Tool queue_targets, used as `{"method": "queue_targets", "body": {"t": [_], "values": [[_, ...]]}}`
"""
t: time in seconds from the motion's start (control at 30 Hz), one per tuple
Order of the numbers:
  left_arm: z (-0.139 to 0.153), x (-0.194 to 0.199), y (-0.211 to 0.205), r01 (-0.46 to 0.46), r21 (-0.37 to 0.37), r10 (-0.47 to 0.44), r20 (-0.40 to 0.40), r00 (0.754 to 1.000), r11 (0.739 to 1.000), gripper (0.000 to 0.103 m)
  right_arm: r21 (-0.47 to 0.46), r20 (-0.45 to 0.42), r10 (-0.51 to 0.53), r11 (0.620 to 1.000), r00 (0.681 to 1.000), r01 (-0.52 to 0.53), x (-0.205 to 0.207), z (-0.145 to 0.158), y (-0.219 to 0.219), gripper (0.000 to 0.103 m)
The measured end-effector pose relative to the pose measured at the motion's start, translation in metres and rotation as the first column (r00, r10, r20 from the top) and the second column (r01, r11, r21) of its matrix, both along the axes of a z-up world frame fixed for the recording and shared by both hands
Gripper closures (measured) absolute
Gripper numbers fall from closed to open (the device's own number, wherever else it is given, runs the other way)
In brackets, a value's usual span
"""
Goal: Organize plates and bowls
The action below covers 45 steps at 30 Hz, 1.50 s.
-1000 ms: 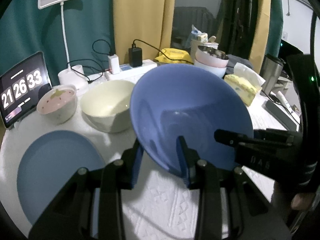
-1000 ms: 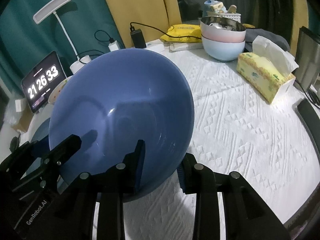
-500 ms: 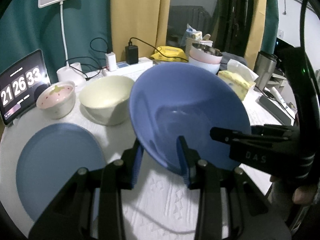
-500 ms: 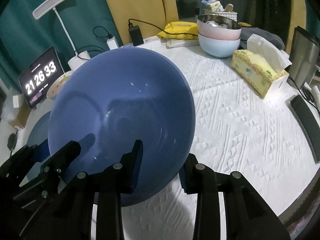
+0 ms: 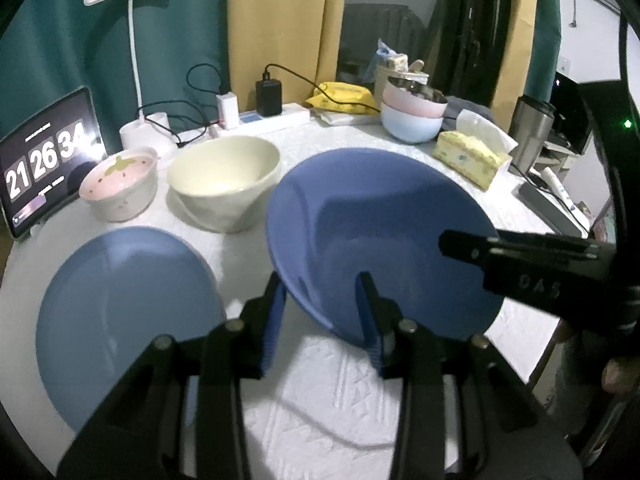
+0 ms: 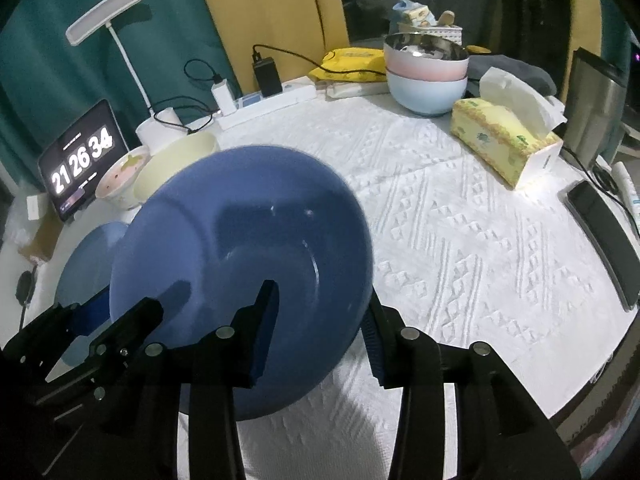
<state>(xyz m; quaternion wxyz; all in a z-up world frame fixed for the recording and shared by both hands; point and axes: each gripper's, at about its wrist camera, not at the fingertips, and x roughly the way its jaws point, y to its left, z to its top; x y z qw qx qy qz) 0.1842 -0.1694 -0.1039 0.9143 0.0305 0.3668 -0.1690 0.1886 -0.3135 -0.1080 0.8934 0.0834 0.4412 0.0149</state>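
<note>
Progress looks early to us: our left gripper (image 5: 320, 316) and right gripper (image 6: 320, 328) both straddle the big blue bowl's (image 5: 380, 236) rim, jaws just easing apart, bowl between them. Blue plate (image 5: 124, 320) lies left of them; cream bowl (image 5: 224, 180) and pink bowl (image 5: 120, 184) beyond, unstacked.

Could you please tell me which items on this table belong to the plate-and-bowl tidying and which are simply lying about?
Part of the job:
blue bowl, its rim between both grippers' jaws
blue plate
cream bowl
strawberry bowl
stacked bowls

Just lying about:
tissue box
clock tablet
desk lamp
power strip
yellow packet
</note>
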Motion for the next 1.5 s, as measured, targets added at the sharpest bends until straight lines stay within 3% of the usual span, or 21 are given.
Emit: {"method": "queue_targets", "body": {"t": [0.13, 0.8, 1.5], "values": [[0.004, -0.001, 0.006, -0.014, -0.011, 0.014, 0.012, 1.0, 1.0, 0.057, -0.01, 0.024, -0.008, 1.0, 1.0, 0.009, 0.0, 0.008, -0.001, 0.061], [0.033, 0.016, 0.042, -0.099, -0.022, 0.101, 0.085, 0.991, 0.995, 0.056, -0.034, 0.089, 0.005, 0.999, 0.996, -0.002, 0.014, 0.036, 0.007, 0.06], [0.052, 0.053, 0.079, -0.174, -0.044, 0.179, 0.124, 0.976, 0.984, 0.056, -0.04, 0.108, 0.084, 0.996, 0.991, -0.08, 0.056, 0.051, 0.041, 0.06]]}}
